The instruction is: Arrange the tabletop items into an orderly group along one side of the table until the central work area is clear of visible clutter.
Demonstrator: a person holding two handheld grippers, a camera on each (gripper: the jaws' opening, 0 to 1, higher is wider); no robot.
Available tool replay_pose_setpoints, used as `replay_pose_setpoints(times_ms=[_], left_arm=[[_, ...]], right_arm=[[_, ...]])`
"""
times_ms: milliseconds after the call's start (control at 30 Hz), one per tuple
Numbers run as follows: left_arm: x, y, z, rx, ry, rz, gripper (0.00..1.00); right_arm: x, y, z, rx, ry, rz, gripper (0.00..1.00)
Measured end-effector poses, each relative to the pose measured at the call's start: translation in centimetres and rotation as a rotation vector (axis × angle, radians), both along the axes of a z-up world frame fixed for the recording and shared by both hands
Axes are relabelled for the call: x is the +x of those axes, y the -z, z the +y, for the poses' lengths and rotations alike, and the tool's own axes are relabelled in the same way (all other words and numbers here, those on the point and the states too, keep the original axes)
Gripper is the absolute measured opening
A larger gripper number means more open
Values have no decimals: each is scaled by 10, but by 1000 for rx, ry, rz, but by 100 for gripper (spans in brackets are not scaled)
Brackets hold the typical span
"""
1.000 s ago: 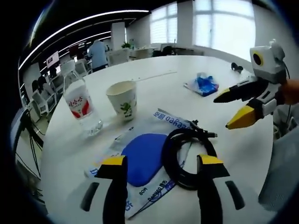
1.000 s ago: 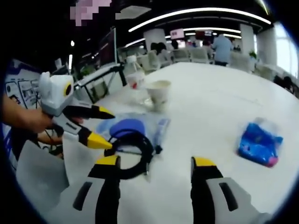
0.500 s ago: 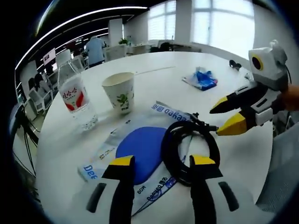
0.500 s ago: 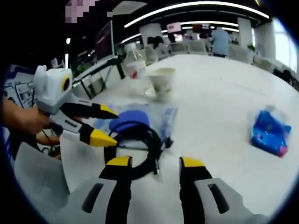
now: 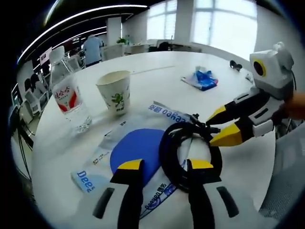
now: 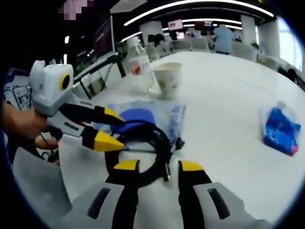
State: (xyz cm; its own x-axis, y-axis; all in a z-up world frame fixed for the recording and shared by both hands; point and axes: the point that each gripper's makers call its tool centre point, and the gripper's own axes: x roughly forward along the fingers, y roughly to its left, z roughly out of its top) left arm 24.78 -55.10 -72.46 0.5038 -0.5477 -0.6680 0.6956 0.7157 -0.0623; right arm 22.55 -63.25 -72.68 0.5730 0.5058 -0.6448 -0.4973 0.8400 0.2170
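A glossy black cable (image 5: pixel 190 157) lies on a shiny clear plastic bag (image 5: pixel 143 157); the table (image 5: pixel 157 81) looks smooth and white.

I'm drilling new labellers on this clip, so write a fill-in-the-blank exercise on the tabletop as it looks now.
1. The coiled black cable lies partly on a clear packet with a round ____ pad inside.
2. Beside the paper cup stands a plastic water ____ with a red label.
3. The small blue packet lies ____ from the other items, across bare table.
4. The left gripper and right gripper both point toward the ____.

Missing words: blue; bottle; apart; cable
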Motion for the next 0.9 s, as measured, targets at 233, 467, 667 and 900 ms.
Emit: replay_pose_setpoints(times_ms=[233, 467, 667, 900], left_arm=[[1, 2, -1, -1, 12, 5, 27], [0, 3, -6, 15, 31, 3, 19], [-1, 3, -7, 27, 34, -5, 17], [-1, 3, -7, 10, 24, 11, 12]], right_arm=[[2, 5, 0, -23, 1, 2, 27], [0, 11, 1, -64, -10, 11, 22], [0, 11, 5, -69, -10, 22, 17], [3, 9, 2, -110, -2, 8, 13]])
